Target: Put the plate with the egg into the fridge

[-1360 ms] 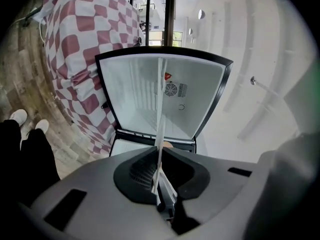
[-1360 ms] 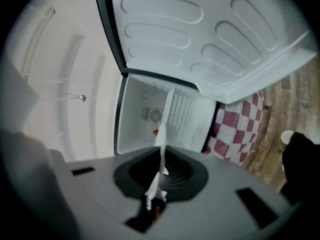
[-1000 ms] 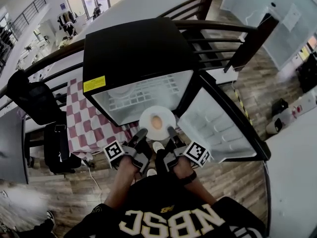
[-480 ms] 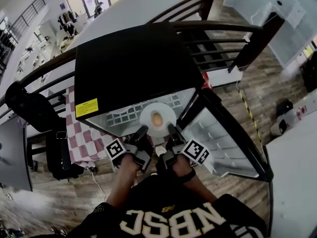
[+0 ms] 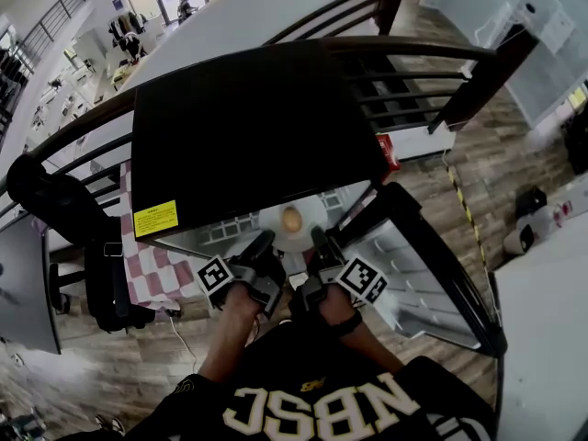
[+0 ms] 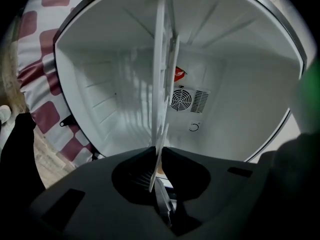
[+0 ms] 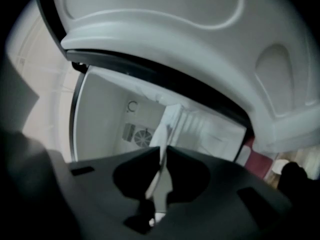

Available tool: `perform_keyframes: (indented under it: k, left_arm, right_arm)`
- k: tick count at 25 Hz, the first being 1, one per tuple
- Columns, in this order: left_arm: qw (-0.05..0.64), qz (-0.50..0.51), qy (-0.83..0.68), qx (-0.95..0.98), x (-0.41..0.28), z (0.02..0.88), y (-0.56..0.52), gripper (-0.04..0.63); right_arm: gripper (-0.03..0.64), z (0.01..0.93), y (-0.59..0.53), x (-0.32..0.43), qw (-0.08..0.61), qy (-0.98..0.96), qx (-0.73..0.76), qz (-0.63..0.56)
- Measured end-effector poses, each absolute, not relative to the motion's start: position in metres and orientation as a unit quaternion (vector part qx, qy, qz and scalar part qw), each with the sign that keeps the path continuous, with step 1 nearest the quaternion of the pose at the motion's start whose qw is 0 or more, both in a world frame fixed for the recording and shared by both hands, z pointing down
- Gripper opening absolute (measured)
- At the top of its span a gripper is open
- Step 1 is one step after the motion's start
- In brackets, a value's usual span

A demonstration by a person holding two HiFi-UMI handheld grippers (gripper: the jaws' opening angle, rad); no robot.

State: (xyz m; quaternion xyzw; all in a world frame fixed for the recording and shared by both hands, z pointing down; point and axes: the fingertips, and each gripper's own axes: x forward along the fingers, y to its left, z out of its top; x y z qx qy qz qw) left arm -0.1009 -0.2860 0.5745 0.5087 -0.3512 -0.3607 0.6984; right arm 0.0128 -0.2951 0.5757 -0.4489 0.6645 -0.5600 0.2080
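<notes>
A white plate [image 5: 292,228] with a brown egg [image 5: 291,219] on it is at the mouth of the open black fridge [image 5: 248,127], its far edge under the fridge top. My left gripper [image 5: 265,241] is shut on the plate's left rim and my right gripper [image 5: 318,239] on its right rim. In the left gripper view the plate [image 6: 161,99] shows edge-on between the jaws of the left gripper [image 6: 159,153], with the white fridge interior [image 6: 100,84] behind. In the right gripper view the right gripper [image 7: 162,153] pinches the plate rim [image 7: 161,143].
The fridge door [image 5: 413,265] hangs open to the right, its white inner lining [image 7: 175,34] close above the right gripper. A wire shelf [image 5: 230,228] sits inside. A red-checked cloth [image 5: 147,269], a black chair [image 5: 55,200] and a railing [image 5: 404,72] surround the fridge.
Both grippers have carried the plate forward and up, from in front of the opening to its mouth. The fridge top now covers more of the interior in the head view.
</notes>
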Motion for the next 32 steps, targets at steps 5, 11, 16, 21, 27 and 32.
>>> perform_keyframes:
  k: [5, 11, 16, 21, 27, 32]
  left_arm:
    - [0.700, -0.364, -0.355, 0.502, -0.102, 0.575, -0.294, 0.041]
    - [0.706, -0.360, -0.359, 0.494, -0.103, 0.576, -0.299, 0.041]
    - [0.709, -0.361, -0.359, 0.487, -0.103, 0.577, -0.299, 0.041]
    - [0.709, -0.361, -0.359, 0.487, -0.105, 0.578, -0.299, 0.041]
    - [0.701, -0.350, -0.373, 0.498, -0.104, 0.577, -0.301, 0.041]
    - [0.686, -0.365, -0.364, 0.514, -0.106, 0.566, -0.301, 0.126]
  right_arm:
    - [0.038, 0.576, -0.305, 0.012, 0.208, 0.659, -0.458, -0.558]
    - [0.038, 0.578, -0.317, 0.010, 0.208, 0.658, -0.466, -0.554]
    - [0.038, 0.578, -0.326, 0.009, 0.207, 0.658, -0.468, -0.552]
    - [0.038, 0.580, -0.328, 0.006, 0.204, 0.658, -0.473, -0.549]
    - [0.037, 0.578, -0.331, 0.008, 0.219, 0.653, -0.462, -0.559]
    - [0.049, 0.574, -0.323, 0.007, 0.228, 0.670, -0.443, -0.551]
